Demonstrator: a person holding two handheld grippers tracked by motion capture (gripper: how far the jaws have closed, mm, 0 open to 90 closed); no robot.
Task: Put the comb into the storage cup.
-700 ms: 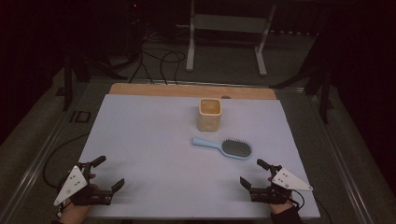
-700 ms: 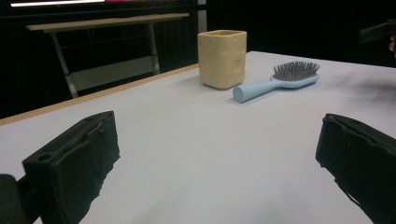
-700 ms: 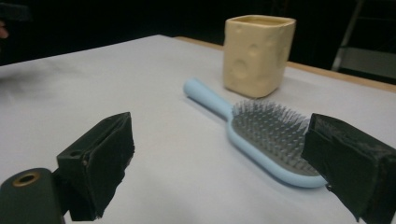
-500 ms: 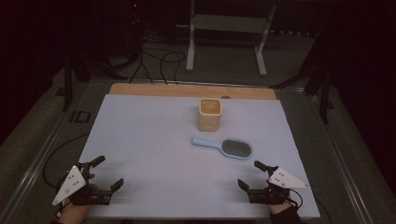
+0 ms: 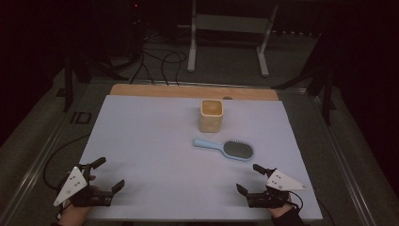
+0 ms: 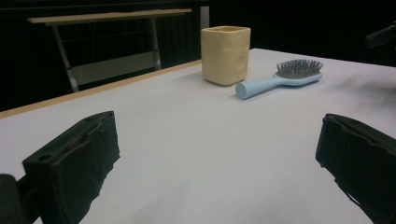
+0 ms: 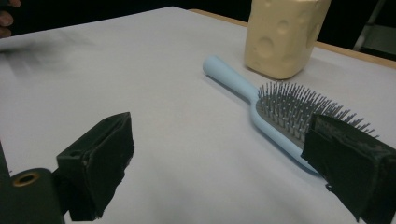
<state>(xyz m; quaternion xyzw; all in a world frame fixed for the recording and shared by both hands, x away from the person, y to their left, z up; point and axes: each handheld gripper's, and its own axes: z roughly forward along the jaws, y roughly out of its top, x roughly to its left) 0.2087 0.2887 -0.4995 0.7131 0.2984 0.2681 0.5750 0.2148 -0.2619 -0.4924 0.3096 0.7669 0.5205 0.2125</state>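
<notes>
Lying just ahead of the empty, wide-apart right gripper [image 5: 250, 178], the blue hairbrush [image 5: 224, 148] points bristles up.

No readable text, label, brand, number or sign appears anywhere.

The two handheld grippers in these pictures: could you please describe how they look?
The left gripper and the right gripper look alike: each has two black, blocky jaws on a black body, topped by a pale grey three-cornered plate with small dark dots. A thin dark cable trails from the right gripper. The right hand shows a dark sleeve at the wrist.
</notes>
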